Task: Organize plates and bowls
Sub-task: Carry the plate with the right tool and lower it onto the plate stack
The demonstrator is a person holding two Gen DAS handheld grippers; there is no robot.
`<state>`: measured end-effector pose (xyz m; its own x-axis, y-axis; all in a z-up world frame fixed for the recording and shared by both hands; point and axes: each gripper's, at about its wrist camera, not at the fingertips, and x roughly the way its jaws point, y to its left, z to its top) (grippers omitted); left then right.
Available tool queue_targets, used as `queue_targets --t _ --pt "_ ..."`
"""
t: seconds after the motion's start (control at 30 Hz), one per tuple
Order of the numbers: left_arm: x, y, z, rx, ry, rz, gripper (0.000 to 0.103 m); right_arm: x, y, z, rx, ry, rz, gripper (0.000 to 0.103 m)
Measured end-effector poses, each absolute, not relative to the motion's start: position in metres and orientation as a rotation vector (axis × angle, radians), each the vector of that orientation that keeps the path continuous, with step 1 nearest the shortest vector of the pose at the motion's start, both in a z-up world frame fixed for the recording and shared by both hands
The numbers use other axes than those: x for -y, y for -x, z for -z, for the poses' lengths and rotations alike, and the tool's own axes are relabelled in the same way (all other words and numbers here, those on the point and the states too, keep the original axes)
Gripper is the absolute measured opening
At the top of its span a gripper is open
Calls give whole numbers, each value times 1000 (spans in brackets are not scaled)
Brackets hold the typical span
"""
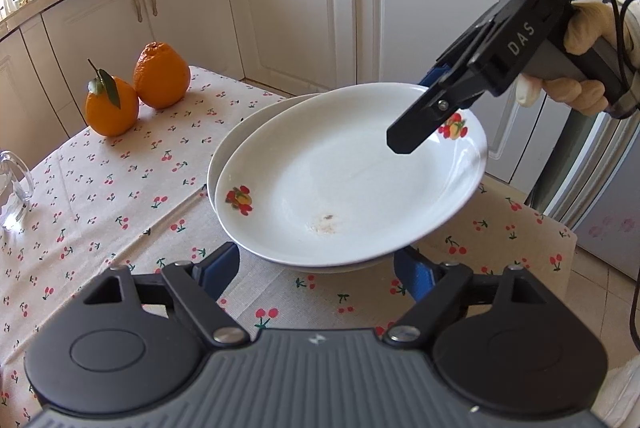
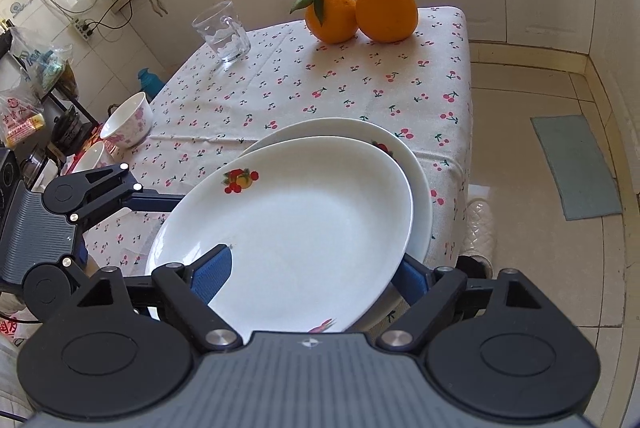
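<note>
One table [image 2: 352, 75] in a cherry-print cloth fills the space ahead of both my tongs. Two shallow white plates lie stacked on it, right at my fingertips, mouths up. The lower plate [image 1: 236, 131] sits flat. The upper plate [image 1: 344, 179] is tipped and slid off-centre: its high edge faces my right tongs [image 2: 316, 268] and its low edge rests on the lower plate toward the oranges. Being round, neither has a long axis.

My right tongs slope down, spread wide, with the upper plate's rim between them: one finger [image 1: 416, 131] hovers over the inside, the other goes underneath. I cannot tell whether the lower one touches the plate. A pale gloved hand [image 1: 580, 95] wraps the handle.

My left tongs [image 1: 320, 264] also slope down and stand spread. The stack's near edge lies between the two blue pads [image 1: 220, 268], which tuck under its overhang and pinch nothing.

Beyond the plates, well apart from both tongs, two oranges [image 1: 160, 75] touch each other, one with a leaf. A clear glass mug [image 2: 222, 31] stands upright near them. Past my left tongs, a white bowl with pink flowers [image 2: 128, 123] sits upright at the table's edge.

Small fruit decals [image 1: 239, 200] mark the upper plate. White letters reading "DAS" [image 1: 520, 37] run along my right tongs.
</note>
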<state>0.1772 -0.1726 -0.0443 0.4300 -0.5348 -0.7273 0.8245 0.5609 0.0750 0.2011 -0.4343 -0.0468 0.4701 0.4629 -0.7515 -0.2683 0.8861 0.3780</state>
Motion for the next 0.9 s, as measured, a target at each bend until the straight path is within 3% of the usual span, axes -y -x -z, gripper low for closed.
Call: queue_targets --t 0.9 --pt "151 -159 35 -690 -418 870 85 415 -183 41 -1010 -158 -345 92"
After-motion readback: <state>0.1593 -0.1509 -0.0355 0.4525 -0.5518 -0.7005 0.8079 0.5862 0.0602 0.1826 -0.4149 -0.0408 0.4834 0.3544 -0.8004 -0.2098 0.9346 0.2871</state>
